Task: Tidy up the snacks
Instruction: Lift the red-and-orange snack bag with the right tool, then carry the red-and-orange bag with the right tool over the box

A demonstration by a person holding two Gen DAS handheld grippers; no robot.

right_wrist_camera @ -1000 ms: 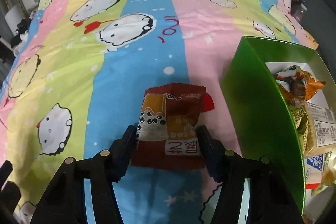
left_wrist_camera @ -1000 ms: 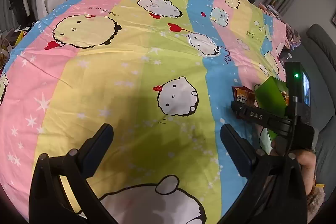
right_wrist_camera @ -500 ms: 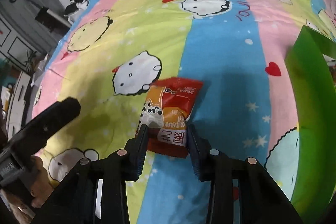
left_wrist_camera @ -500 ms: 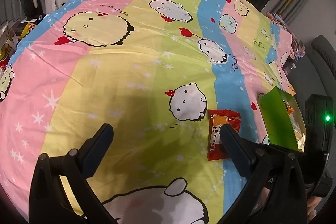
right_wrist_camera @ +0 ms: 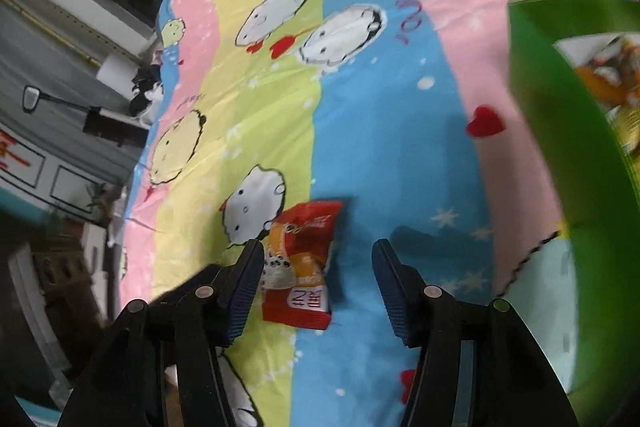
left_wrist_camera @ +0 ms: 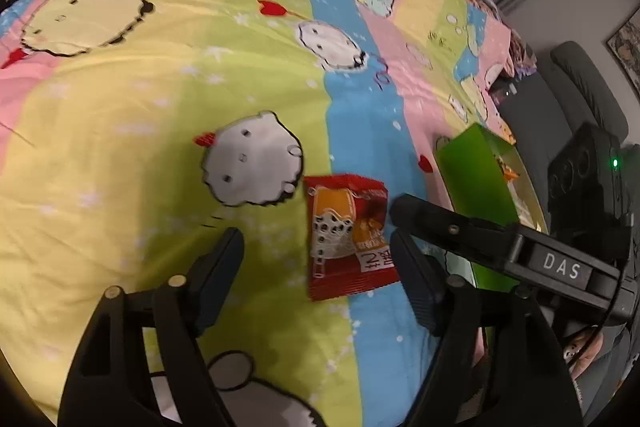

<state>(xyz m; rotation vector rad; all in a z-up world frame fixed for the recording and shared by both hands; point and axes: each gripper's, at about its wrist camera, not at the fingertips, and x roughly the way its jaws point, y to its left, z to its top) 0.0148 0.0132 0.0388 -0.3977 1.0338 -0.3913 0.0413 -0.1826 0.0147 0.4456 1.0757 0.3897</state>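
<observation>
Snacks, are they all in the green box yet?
Not quite. Some snacks already sit in the green box. The red packet lies on the bedspread, gripped by neither: the right gripper's jaws have just been opening around it, the left gripper's closing. It still needs boxing.

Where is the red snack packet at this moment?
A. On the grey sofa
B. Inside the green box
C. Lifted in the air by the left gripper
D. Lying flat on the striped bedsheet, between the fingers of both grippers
D: the red snack packet lies flat on the striped bedsheet, apart from the green box, and the fingers do not press on it.
</observation>
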